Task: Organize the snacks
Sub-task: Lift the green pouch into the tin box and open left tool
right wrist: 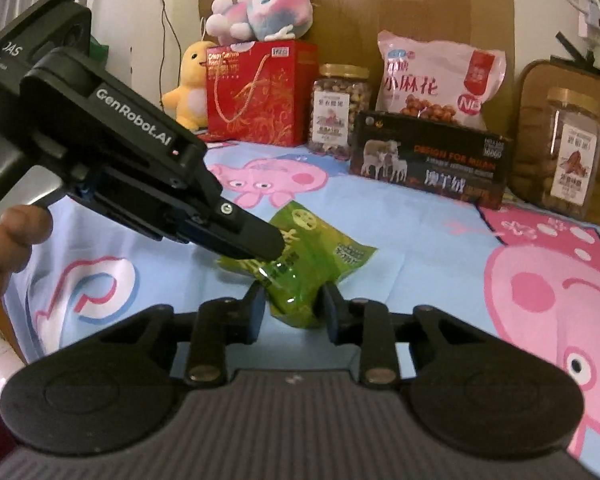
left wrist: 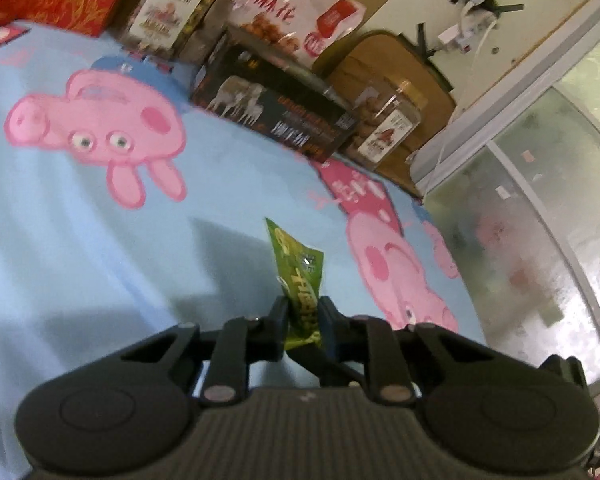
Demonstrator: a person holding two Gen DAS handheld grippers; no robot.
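Observation:
A green snack packet (left wrist: 300, 264) sticks up between the black fingers of my left gripper (left wrist: 303, 308), which is shut on its lower edge. In the right wrist view the same green snack packet (right wrist: 324, 252) is held just above the blue cartoon-pig sheet (right wrist: 420, 248). My right gripper (right wrist: 293, 298) is shut on its near end, with a pad pressing each side. The left gripper (right wrist: 270, 246) reaches in from the left, held by a hand (right wrist: 8, 240), and pinches the packet's far left part.
Along the back stand a red gift box (right wrist: 256, 96), a nut jar (right wrist: 340, 108), a pink snack bag (right wrist: 440, 76), a black box (right wrist: 428, 164) and a second jar (right wrist: 572, 152). Plush toys (right wrist: 260, 12) sit by the red box. A frosted glass door (left wrist: 540, 208) is at the right.

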